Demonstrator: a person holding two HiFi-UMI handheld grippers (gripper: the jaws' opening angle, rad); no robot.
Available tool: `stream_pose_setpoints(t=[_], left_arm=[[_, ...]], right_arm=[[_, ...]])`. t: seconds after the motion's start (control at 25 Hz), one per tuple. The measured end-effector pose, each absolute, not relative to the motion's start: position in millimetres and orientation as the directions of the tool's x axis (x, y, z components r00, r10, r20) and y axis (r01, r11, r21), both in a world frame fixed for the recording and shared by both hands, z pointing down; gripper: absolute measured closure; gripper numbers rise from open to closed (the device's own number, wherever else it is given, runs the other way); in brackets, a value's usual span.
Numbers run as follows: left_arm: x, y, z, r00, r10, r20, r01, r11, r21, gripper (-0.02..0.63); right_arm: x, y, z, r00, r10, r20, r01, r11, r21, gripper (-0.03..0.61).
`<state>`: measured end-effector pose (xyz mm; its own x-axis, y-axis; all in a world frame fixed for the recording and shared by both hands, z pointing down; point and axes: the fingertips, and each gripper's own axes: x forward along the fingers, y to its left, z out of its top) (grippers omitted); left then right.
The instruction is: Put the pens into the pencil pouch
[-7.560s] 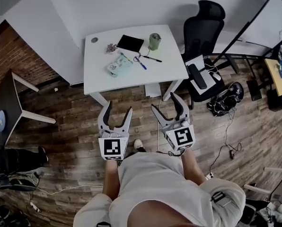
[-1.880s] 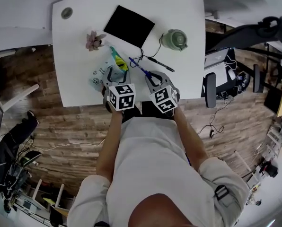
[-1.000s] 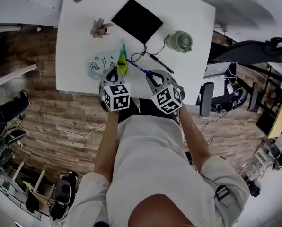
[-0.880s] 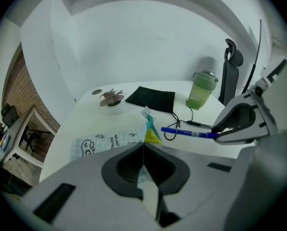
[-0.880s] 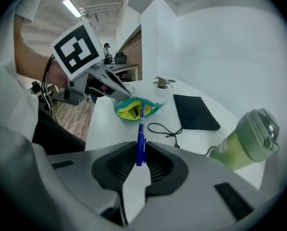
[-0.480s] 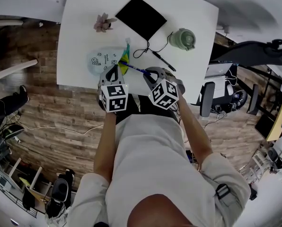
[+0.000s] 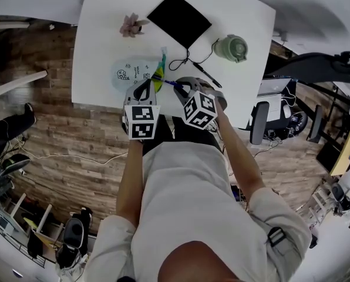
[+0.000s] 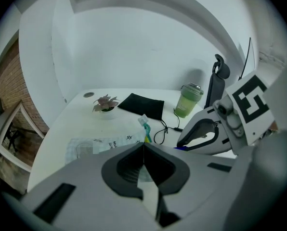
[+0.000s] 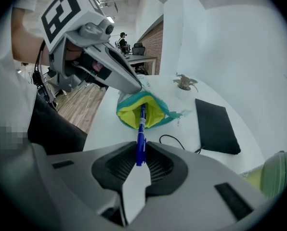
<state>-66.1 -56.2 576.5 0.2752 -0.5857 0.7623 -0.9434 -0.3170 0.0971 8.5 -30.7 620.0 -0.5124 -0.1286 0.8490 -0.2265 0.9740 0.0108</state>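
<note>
A pale pencil pouch [image 7: 133, 73] with a teal rim and yellow lining lies on the white table [image 7: 98, 51]. My left gripper [image 7: 147, 89] is shut on the pouch's rim and holds its mouth [image 9: 132, 113] open. My right gripper [image 9: 139, 154] is shut on a blue pen [image 9: 141, 131], and the pen's front end reaches into the yellow opening. In the left gripper view the shut jaws [image 8: 143, 146] stand over the pouch [image 8: 97, 146], with the right gripper [image 8: 207, 133] close at the right. A black pen [image 7: 205, 75] lies on the table beyond.
A black flat case [image 7: 179, 19] with a cord, a green lidded cup [image 7: 232, 47] and a small potted plant [image 7: 131, 25] stand further back. The table's near edge is right under my grippers. An office chair [image 7: 316, 69] stands at the right.
My right gripper has moved left with the blue pen, and the pen's front end now sits in the pouch's mouth. The left gripper has kept its hold on the rim.
</note>
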Motion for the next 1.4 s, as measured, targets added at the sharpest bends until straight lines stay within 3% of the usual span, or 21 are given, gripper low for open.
stream_pose_setpoints(t=[0.8, 1.4], left_arm=[[-65, -55, 572, 0.386, -0.576, 0.721, -0.915, -0.336, 0.222, 0.618], [-64, -53, 577, 0.407, -0.563, 0.719, -0.906, -0.347, 0.241, 0.618]], right_arm=[[-53, -42, 622, -0.59, -0.1, 0.801, -0.159, 0.987, 0.006, 0.517], [-68, -44, 628, -0.654, -0.145, 0.743, -0.236, 0.972, -0.017, 0.491]])
